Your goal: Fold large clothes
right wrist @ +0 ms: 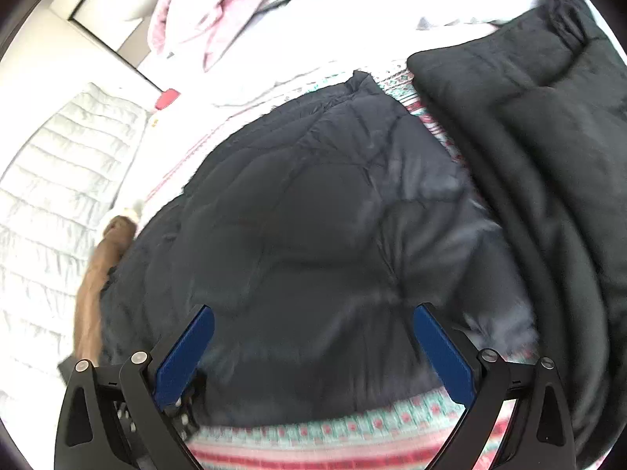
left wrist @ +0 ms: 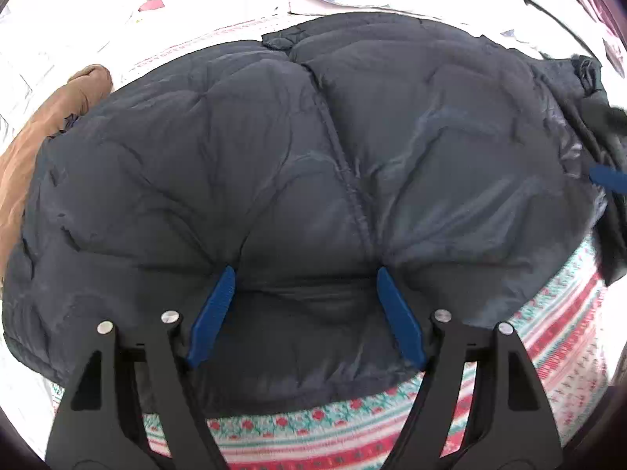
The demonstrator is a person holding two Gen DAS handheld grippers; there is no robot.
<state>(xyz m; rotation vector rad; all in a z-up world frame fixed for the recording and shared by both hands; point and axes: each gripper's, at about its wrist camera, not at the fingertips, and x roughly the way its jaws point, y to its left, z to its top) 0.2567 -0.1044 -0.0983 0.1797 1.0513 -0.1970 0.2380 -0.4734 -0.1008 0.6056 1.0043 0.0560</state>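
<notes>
A dark navy quilted puffer jacket lies spread on a patterned bedspread. My left gripper is open, its blue fingertips pressed into the jacket's near edge, with a fold of fabric between the jaws. In the right wrist view the same jacket fills the middle. My right gripper is open and empty just above the jacket's near part. A blue tip of the right gripper shows at the right edge of the left wrist view.
A brown fur hood trim lies at the jacket's left; it also shows in the right wrist view. A black folded garment lies at the right. A white quilted garment is left, pink bedding at the back.
</notes>
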